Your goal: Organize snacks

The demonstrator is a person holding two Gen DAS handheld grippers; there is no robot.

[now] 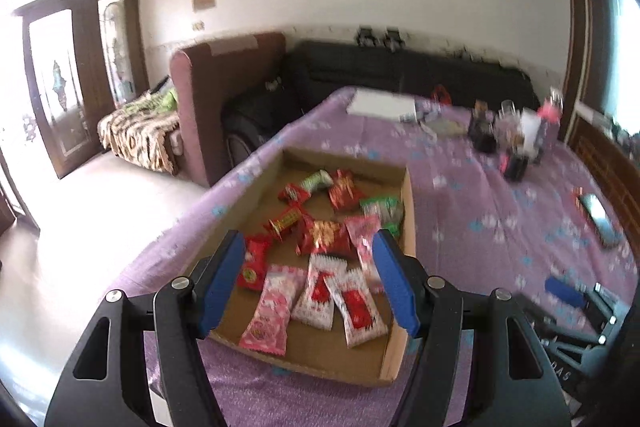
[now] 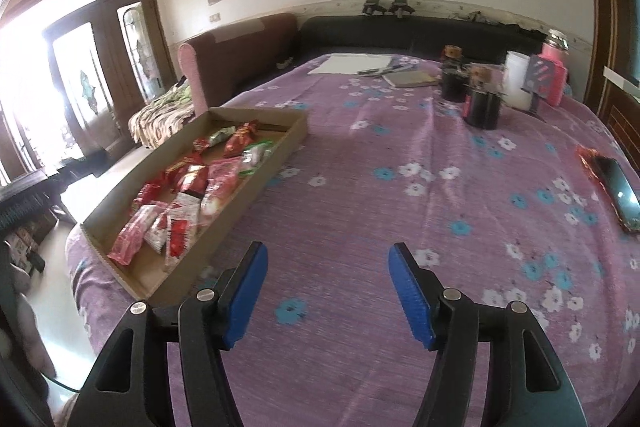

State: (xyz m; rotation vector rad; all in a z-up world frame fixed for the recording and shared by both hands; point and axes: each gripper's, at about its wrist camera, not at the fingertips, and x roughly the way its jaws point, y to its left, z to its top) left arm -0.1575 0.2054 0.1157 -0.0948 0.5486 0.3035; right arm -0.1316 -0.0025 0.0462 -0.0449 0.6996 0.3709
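**Snacks gathered in the cardboard tray, both grippers empty**

A shallow cardboard tray (image 1: 406,227) sits near the left edge of a table covered in a purple flowered cloth (image 2: 400,227). The snack packets (image 1: 320,239) all lie inside it — red wrappers bunched in the middle, a couple of green ones (image 1: 380,209) toward the far right side, and pink and white-and-red sachets (image 1: 352,303) fanned out at the near end. From the right wrist view the same tray (image 2: 240,195) lies to the left, with the packets (image 2: 188,195) piled along its length.

The left gripper (image 1: 310,283) hangs over the near end of the tray, its blue-padded fingers (image 1: 224,283) spread wide with nothing between them. The right gripper (image 2: 328,293) hovers over bare cloth to the right of the tray, near the front edge of the table, its fingers (image 2: 246,297) just as wide apart and holding nothing.

Farther back on the right stand dark jars (image 2: 482,105), a white container (image 2: 518,79) and a pink box (image 2: 554,79), grouped close together. A white sheet of paper (image 2: 352,63) lies at the far edge of the table. A phone (image 2: 618,193) rests flat near the right edge, beside something red and shiny — I cannot tell what it is. Behind the table run a dark sofa (image 2: 400,31) and a brown armchair (image 2: 240,47).
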